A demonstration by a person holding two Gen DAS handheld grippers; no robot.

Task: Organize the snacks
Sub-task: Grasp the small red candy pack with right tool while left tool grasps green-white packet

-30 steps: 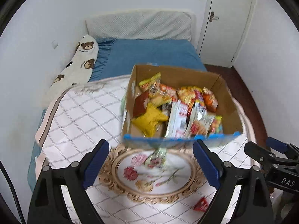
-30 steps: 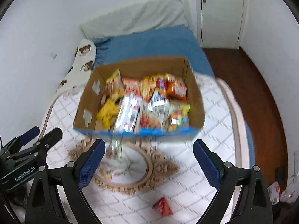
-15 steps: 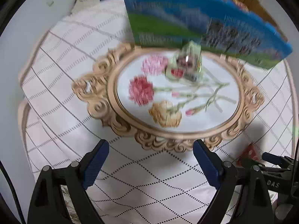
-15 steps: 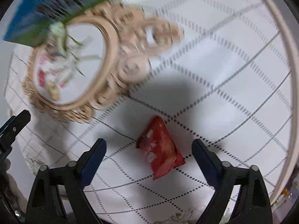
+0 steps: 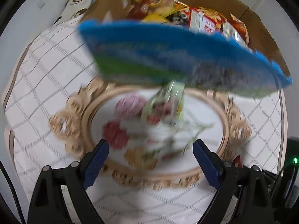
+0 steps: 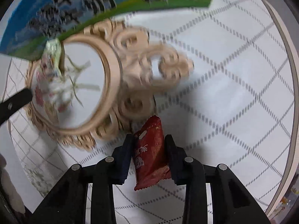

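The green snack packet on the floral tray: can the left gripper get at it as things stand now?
Probably yes. The left gripper is open above the tray, and nothing lies between its jaws and the green snack packet. The box stands close behind the packet, which may crowd the approach.

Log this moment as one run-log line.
right tongs: just closed on red snack packet | left tongs: open over floral tray | green packet: on tray
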